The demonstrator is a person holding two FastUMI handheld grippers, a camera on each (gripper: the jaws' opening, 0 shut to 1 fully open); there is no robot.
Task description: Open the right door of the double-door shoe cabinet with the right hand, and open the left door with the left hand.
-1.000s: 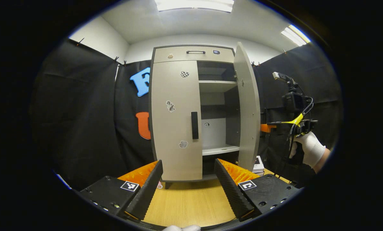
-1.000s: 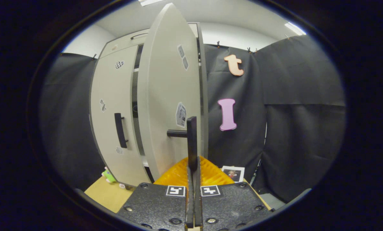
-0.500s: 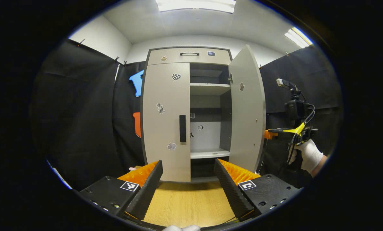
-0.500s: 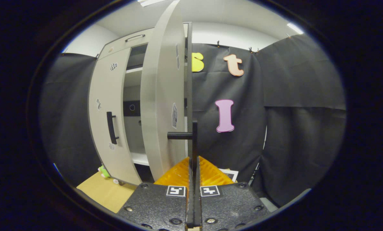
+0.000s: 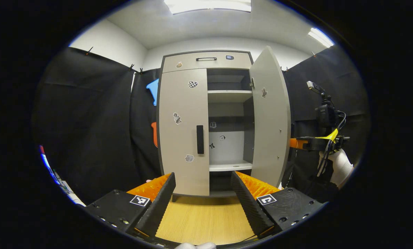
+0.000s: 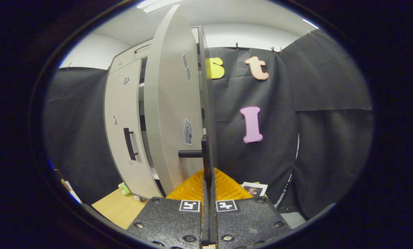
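One door open, my right gripper (image 6: 206,173) pinching its handle (image 6: 204,155).
Left gripper (image 5: 203,188) spread; I'd grip the left door's rigid bar handle (image 5: 200,139).

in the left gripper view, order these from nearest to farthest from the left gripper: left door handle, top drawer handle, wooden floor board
1. Wooden floor board, directly between and below the left gripper.
2. Left door handle, ahead on the shut left door.
3. Top drawer handle, highest up, on the cabinet's top.

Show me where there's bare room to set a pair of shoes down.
Free: the lower shelf inside the open right door, the upper shelf, and the wooden floor before the cabinet. Behind the shut left door is hidden.
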